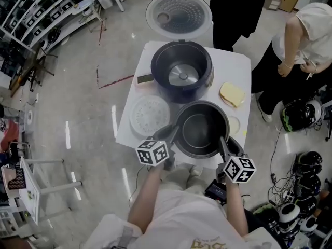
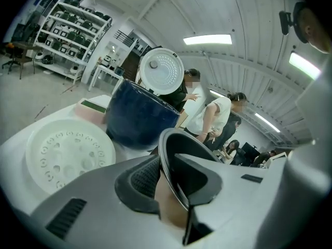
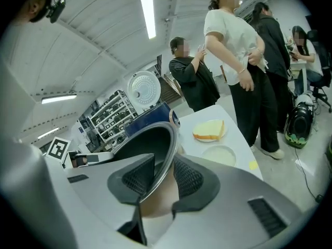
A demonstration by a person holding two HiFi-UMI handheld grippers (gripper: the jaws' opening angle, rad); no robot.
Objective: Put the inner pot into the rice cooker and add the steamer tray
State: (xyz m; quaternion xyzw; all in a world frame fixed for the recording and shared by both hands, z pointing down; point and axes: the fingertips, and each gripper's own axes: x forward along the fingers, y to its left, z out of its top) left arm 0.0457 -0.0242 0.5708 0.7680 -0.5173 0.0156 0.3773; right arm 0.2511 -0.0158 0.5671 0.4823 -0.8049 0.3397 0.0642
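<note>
Table (image 1: pixel 236 66): one inner pot (image 1: pixel 201 129), one rice cooker (image 1: pixel 181 70), one steamer tray (image 1: pixel 149 115).

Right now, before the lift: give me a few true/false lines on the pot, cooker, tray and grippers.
1. The left gripper and the right gripper each clamp the pot's rim. True.
2. The pot already sits in the cooker. False: it is outside the cooker, on the side nearer the person.
3. The cooker's lid is open. True.
4. The tray is inside the pot. False: it lies on the table, to the left of the pot.
</note>
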